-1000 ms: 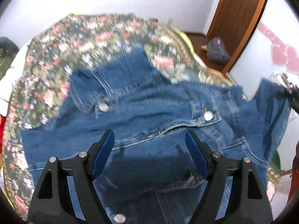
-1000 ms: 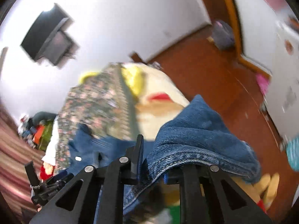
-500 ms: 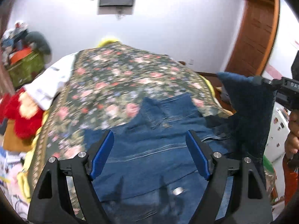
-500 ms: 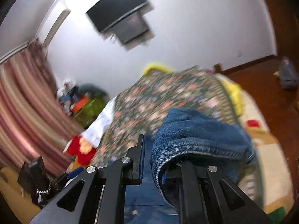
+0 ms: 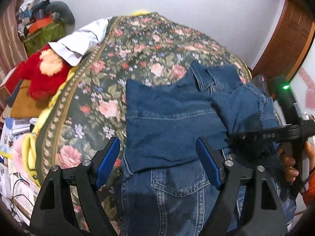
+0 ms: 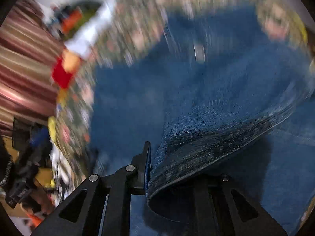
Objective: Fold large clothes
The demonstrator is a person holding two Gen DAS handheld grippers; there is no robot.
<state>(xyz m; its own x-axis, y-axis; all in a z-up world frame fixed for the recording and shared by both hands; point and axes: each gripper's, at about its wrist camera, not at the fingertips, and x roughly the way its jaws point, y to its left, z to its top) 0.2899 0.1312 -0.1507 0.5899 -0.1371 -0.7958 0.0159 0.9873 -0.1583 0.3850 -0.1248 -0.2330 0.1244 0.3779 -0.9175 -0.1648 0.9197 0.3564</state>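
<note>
Between the nearly closed jaws of the right gripper [image 6: 155,175] a thick fold of the denim jacket [image 5: 173,122] is pinched, the cloth curling up and over the right-hand finger in the right wrist view, which is badly blurred. From the left wrist view that same gripper is seen at the right edge, gripped by a hand [image 5: 291,157], with a sleeve of the jacket bunched under it and carried over the jacket's body. The jaws of the left gripper [image 5: 157,161] are held wide, with nothing between the blue pads; below them the jacket's front, with a chest pocket, is spread out. The jacket is laid on the floral bedspread [image 5: 122,63], collar toward the far side, one side already folded across. A red plush toy [image 5: 43,74] is seen off the bed's left edge. Denim of this weight is judged heavy and fairly stiff, holding creases and not slippery; hold is best taken at seams, cuffs or hems, where the layers are thickest.
</note>
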